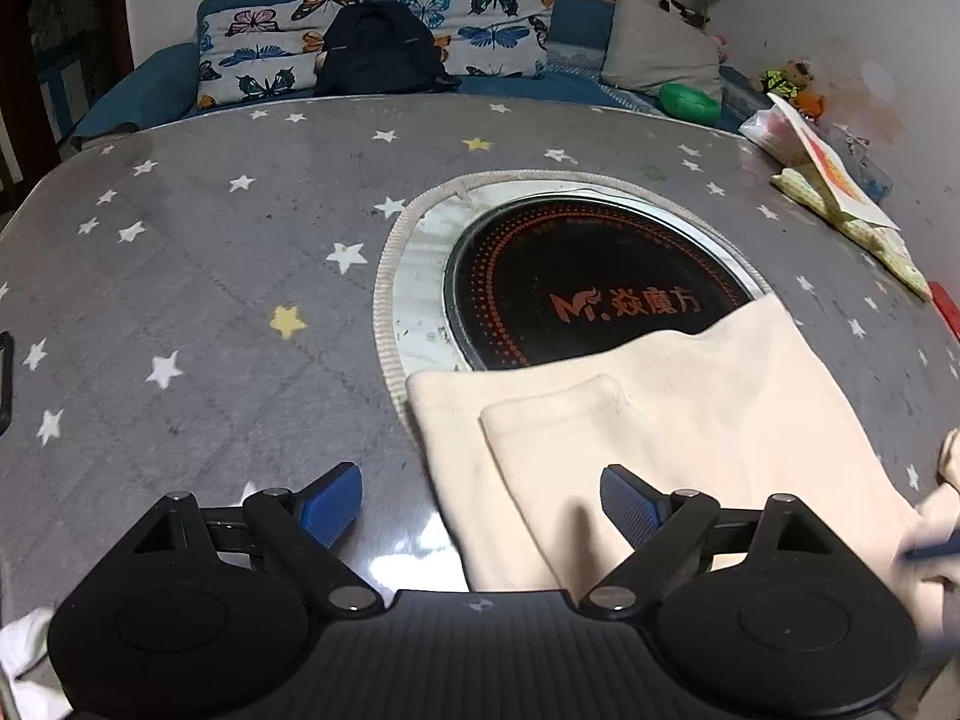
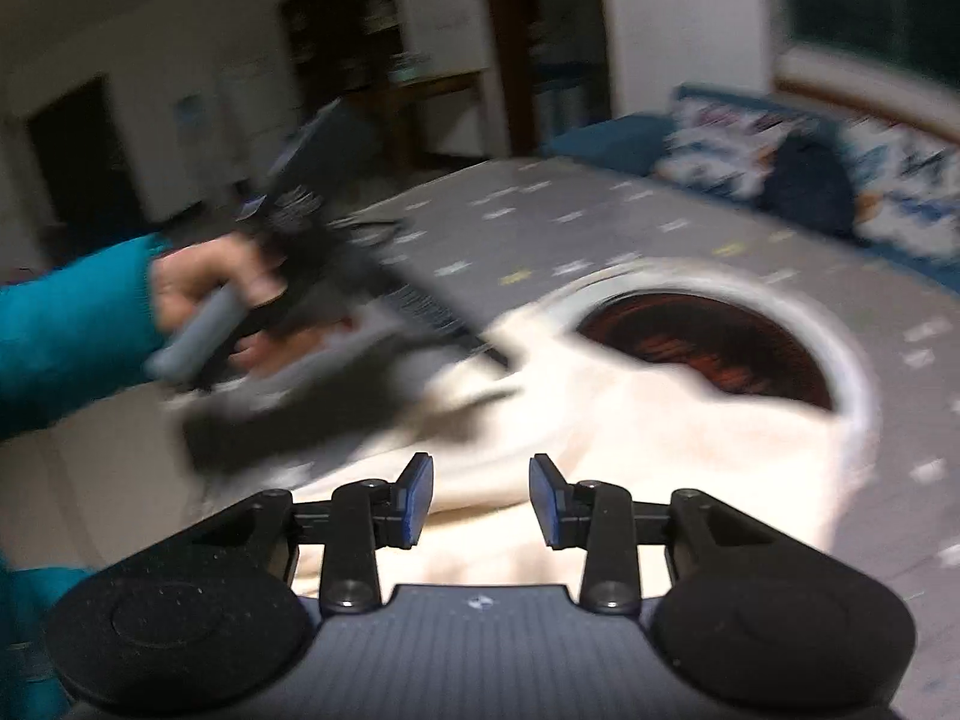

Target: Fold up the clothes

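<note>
My left claw (image 1: 482, 510) stands wide, its blue pads (image 1: 333, 504) apart with nothing pinched between them, hanging just over the near end of the cream garment (image 1: 690, 420) where that meets the bare table (image 1: 210, 276). The right-hand pad sits over the cloth, the left-hand one over the grey starred cover. From there the garment runs away from me toward one o'clock, its long axis slanting from the near edge up to the right, with a narrower folded strip lying on top along the same line and ending in a rounded corner at about twelve. Its far edge overlaps the black round hob (image 1: 576, 282) set in the table's middle. My right claw (image 2: 480, 501) is part open, a clear gap between its pads and no cloth in them, poised above the same cream garment (image 2: 660, 432), which here spreads from six o'clock up toward the hob (image 2: 708, 342) at one. At ten o'clock in that blurred view my left hand (image 2: 204, 288), in a teal sleeve (image 2: 72, 330), grips the other tool. Beyond the table, at twelve in the left view, a sofa with butterfly cushions (image 1: 480, 18) carries a dark backpack (image 1: 381, 48).
</note>
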Motion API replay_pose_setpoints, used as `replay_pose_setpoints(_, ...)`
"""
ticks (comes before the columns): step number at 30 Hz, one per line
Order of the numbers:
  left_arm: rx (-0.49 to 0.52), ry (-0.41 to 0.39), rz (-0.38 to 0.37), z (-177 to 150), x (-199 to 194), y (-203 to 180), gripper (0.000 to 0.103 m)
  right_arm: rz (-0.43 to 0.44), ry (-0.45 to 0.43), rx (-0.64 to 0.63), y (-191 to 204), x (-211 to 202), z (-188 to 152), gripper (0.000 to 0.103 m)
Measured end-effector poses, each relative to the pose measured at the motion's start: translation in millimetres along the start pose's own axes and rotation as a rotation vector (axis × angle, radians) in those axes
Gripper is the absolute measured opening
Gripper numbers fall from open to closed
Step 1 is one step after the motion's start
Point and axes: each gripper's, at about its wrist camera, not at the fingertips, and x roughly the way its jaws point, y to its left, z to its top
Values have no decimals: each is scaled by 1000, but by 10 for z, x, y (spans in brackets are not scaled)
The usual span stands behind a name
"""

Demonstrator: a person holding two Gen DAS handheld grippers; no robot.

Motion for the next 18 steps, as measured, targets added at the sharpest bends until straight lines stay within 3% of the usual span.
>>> replay_pose_setpoints(2, 15, 4, 32, 33, 85, -20, 85, -105, 5, 35, -233, 56, 56, 35)
replay_pose_setpoints(5, 15, 8, 49, 64, 181, -19, 74, -240, 22, 113, -628, 210, 98, 35)
replay_pose_setpoints(9, 34, -7, 60, 90, 233, -26, 62, -329, 59, 203, -1038, 515, 88, 35)
replay_pose_setpoints(11, 34, -9, 44, 125, 243, -18, 54, -343, 68, 223, -1168, 605, 57, 35)
replay_pose_setpoints(13, 32, -12, 27, 162, 254, -10, 36, -352, 72, 239, -1258, 652, 15, 35)
replay_pose_setpoints(16, 44, -23, 14, 216, 276, -12, 22, -346, 79, 273, -1340, 727, -8, 35)
replay_pose_setpoints(17, 46, -24, 12, 236, 287, -5, 20, -331, 82, 288, -1370, 760, -17, 33)
replay_pose_setpoints(18, 47, -25, 10, 256, 300, 6, 17, -318, 84, 296, -1379, 781, -18, 19)
